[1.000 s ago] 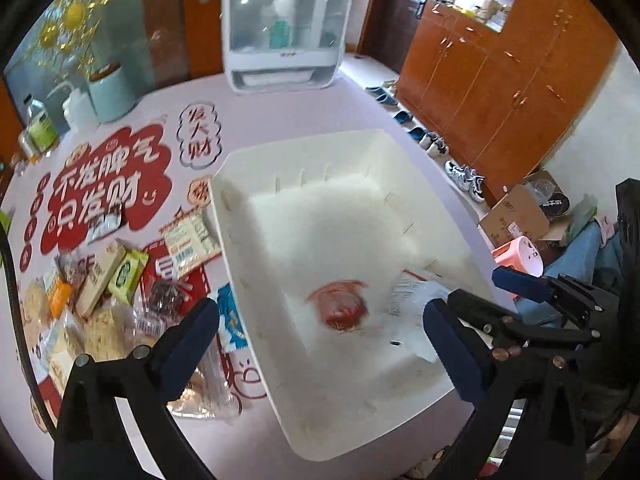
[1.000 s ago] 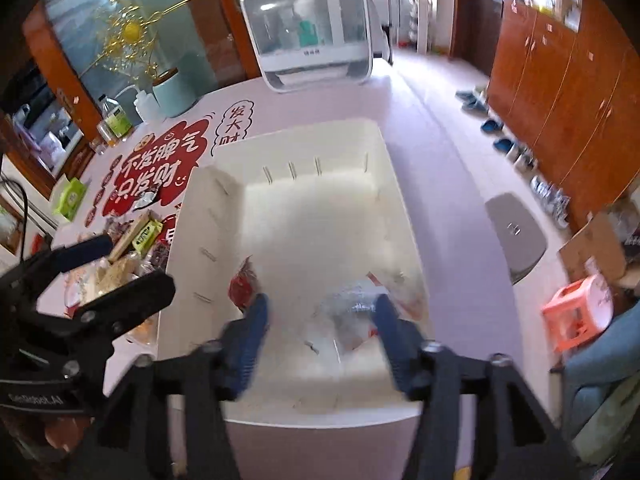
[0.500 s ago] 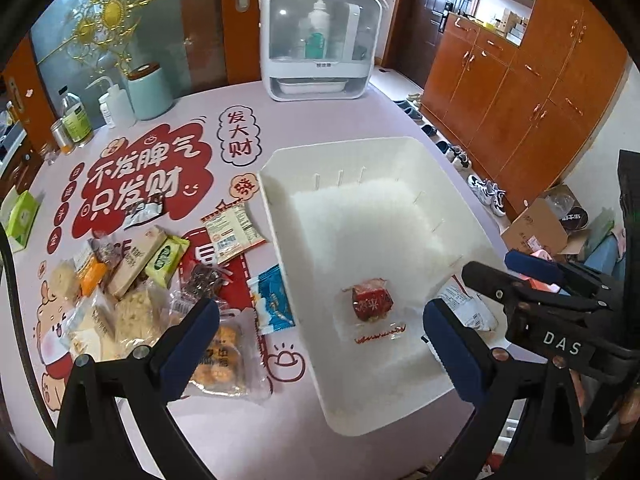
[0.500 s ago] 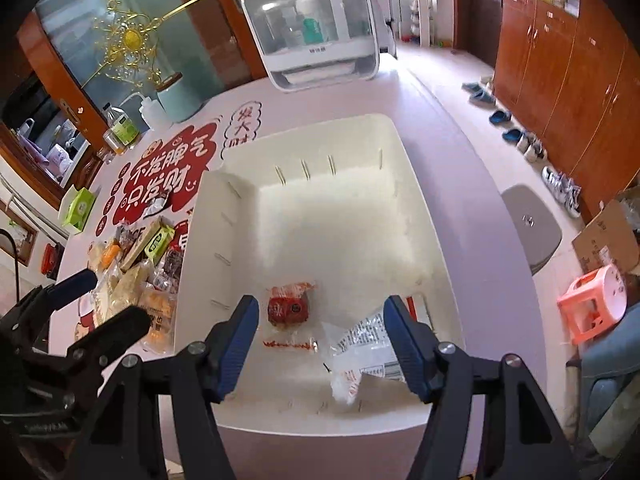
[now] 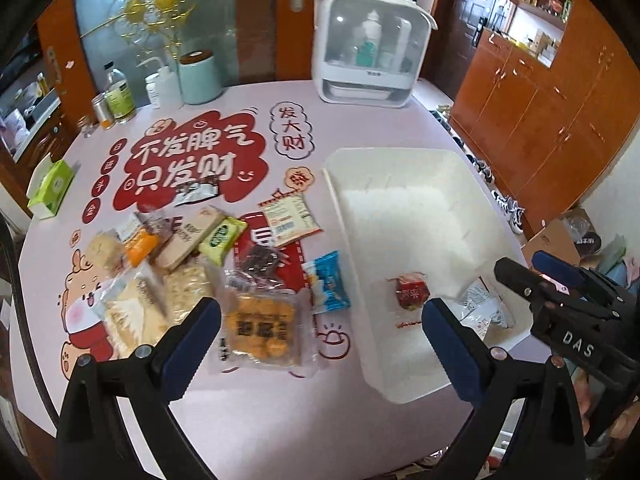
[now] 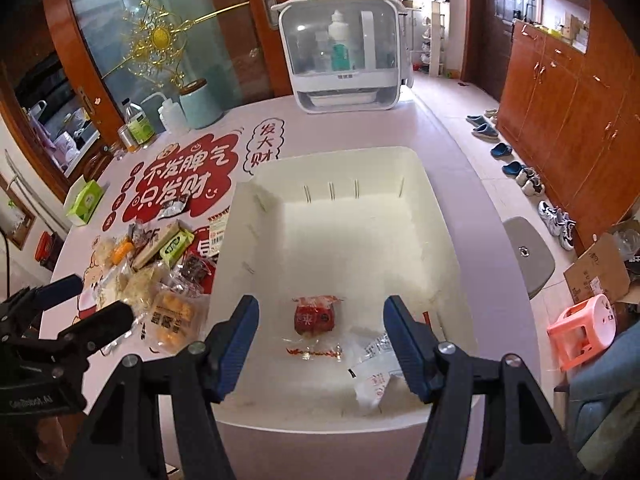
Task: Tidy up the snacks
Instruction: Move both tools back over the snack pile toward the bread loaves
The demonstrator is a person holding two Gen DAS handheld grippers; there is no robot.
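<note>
A: Grippers first. My left gripper (image 5: 320, 340) hangs above the near table edge, jaws spread wide, nothing between them. My right gripper (image 6: 320, 340) hovers over the near end of the white rectangular plastic bin (image 6: 436, 216), also released and empty.

B: Why there?

A: My guess: right one sits over the drop spot, left one faces the pile for the next pick.

B: Count in the bin?

A: Two. One red wrapped snack in clear film (image 6: 315, 317), near middle of the floor; one white crinkled packet (image 6: 374, 364), near right corner, just beside it.

B: And outside?

A: Loose pile on the pink round table (image 5: 280, 420), left of the bin. About a dozen; overlaps stop an exact count. Nearest: clear bag of orange biscuits (image 5: 260, 328) and blue-white sachet (image 5: 330, 282), close to the bin's left wall.
</note>
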